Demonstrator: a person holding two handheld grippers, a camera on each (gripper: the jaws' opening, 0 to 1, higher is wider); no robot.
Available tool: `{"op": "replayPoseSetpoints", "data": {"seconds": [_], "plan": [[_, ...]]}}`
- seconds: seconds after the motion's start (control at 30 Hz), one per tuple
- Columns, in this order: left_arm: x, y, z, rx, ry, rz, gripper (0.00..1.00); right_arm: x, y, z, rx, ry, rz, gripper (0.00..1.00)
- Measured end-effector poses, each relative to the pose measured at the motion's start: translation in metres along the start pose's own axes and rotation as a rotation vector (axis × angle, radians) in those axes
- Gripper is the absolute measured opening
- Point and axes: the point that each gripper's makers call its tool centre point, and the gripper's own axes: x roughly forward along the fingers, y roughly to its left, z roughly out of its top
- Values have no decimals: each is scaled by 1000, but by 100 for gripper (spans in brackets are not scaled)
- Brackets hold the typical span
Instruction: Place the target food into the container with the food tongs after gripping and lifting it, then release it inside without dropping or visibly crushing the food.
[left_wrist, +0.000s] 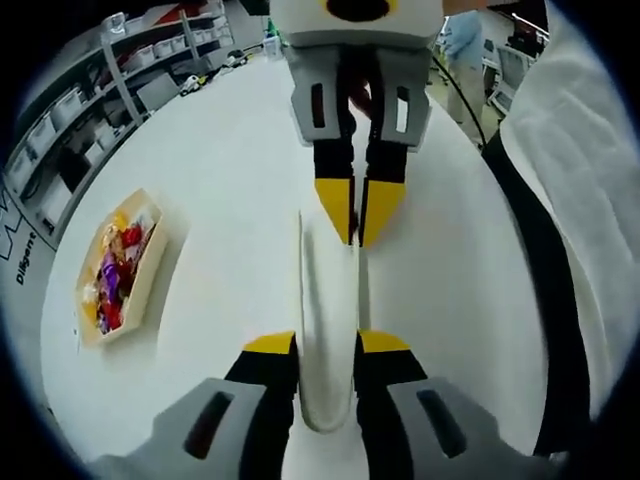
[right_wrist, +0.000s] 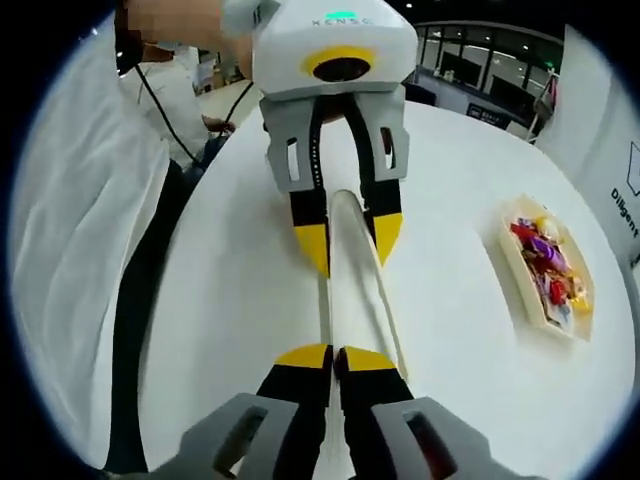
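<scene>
White plastic food tongs (left_wrist: 325, 290) lie lengthwise between my two grippers, just above the white table (left_wrist: 220, 180). My left gripper (left_wrist: 327, 345) is shut on their broad rounded end. My right gripper (left_wrist: 357, 210) faces it from the top of the left gripper view, shut on the narrow end. In the right gripper view my right gripper (right_wrist: 336, 357) pinches the tongs (right_wrist: 355, 290), and my left gripper (right_wrist: 348, 238) clasps the far end. A pale wooden tray (left_wrist: 152, 262) of colourful wrapped sweets (left_wrist: 110, 275) sits to one side, seen again as the tray (right_wrist: 512, 262) with sweets (right_wrist: 548, 265).
A person in a white coat (left_wrist: 575, 200) stands close against the table edge, also seen as the coat (right_wrist: 70, 250). Shelving with bins (left_wrist: 95, 95) runs beyond the table. Another person (left_wrist: 465, 45) stands further back.
</scene>
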Motion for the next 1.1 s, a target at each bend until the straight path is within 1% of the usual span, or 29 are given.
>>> {"op": "replayPoseSetpoints", "data": {"seconds": [0.13, 0.2, 0.3, 0.43, 0.6, 0.73, 0.8, 0.9, 1.1], "plan": [[0, 1, 0, 1, 1, 1, 18, 0, -2, -4, 4, 11, -8, 0], [0, 1, 0, -6, 1, 4, 18, -1, -2, -4, 23, 5, -6, 0], [-1, 1, -1, -3, 4, 6, 17, -1, -2, -4, 17, 6, -3, 0], [-2, 1, -1, -2, 7, 8, 17, -1, -2, -5, 32, 6, -3, 0], [-3, 1, -4, -4, 15, 12, 17, -2, 0, -5, 46, 1, 1, 0], [-7, 1, -9, -3, 27, 20, 17, -6, 0, -6, 39, 3, -10, 0], [-12, 2, -10, -22, 19, 32, 17, -8, 0, -6, 55, -4, -15, 1], [-19, 5, -13, -47, 12, 57, 19, -11, 2, -8, 58, -4, -18, 2], [-31, 3, -16, -90, -15, 94, 19, -18, 2, -14, 100, -10, -48, 5]]}}
